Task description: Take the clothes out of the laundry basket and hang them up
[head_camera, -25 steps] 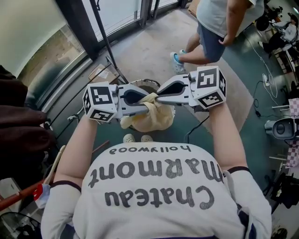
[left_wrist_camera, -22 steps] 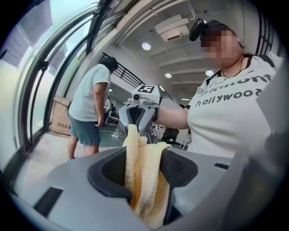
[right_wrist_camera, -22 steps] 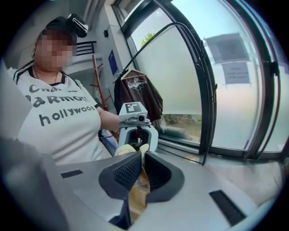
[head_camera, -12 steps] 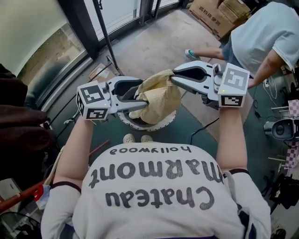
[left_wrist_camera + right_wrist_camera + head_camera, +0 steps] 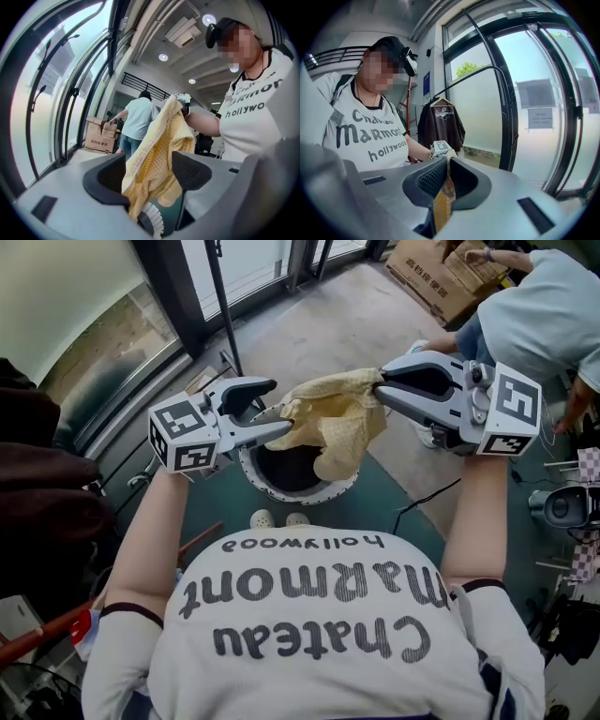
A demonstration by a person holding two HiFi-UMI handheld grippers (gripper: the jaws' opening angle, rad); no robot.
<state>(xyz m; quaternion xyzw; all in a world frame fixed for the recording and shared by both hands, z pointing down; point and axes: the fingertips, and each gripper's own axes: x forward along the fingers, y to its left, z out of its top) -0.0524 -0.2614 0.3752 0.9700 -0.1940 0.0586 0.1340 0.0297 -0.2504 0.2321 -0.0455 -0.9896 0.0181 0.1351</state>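
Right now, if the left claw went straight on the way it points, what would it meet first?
Likely the yellow cloth: it hangs between the jaws of the left claw, which have just been opening.

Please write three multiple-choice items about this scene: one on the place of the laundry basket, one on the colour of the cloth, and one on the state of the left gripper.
1. Where does the laundry basket stand?
A. on the floor, below the lifted cloth
B. on a table
C. on a chair

2. What colour is the cloth?
A. red
B. yellow
C. dark blue

3. How does the left gripper stand?
A. shut on the cloth
B. shut and empty
C. open, with the cloth between its jaws

Key:
1 A: the head view shows its white rim on the floor under the cloth.
2 B: every view shows a yellow weave.
3 C: its jaws have just been opening and stand apart round the cloth, which the right gripper pinches.
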